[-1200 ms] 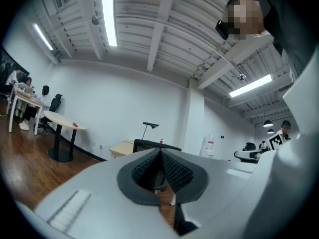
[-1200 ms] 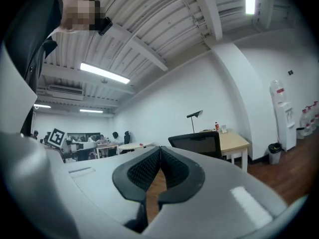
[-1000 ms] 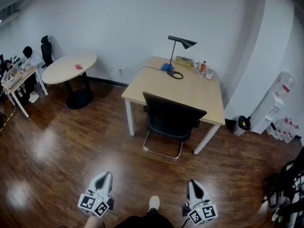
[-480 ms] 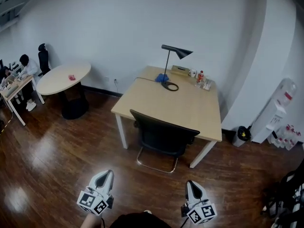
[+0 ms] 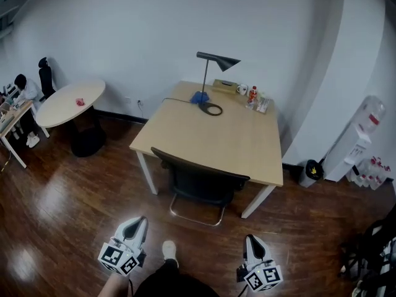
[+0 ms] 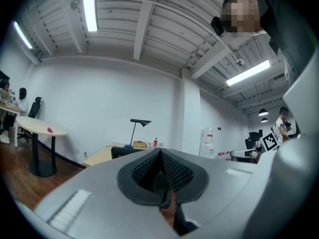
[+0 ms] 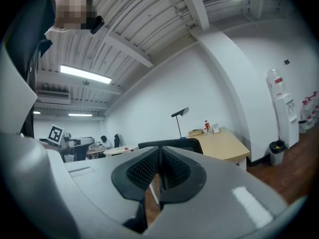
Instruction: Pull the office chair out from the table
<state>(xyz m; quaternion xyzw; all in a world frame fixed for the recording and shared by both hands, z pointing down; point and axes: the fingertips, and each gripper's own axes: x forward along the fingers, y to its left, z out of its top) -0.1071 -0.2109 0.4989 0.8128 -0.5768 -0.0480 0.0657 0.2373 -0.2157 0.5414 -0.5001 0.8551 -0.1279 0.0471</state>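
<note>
My left gripper (image 5: 140, 221) and right gripper (image 5: 250, 239) are both clenched on nothing, well short of the black mesh-backed office chair (image 5: 199, 179) tucked under the pale wooden table (image 5: 219, 133).

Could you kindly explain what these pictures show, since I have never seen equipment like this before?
A person holds a two-jaw tool in each hand: the left gripper and the right gripper. One picture comes from a camera on the person's head, looking down; the other two from cameras riding on the grippers. Both are shut and hold nothing. Ahead, an office chair is pushed in at a table bearing a lamp, a cup and a bottle.
</note>
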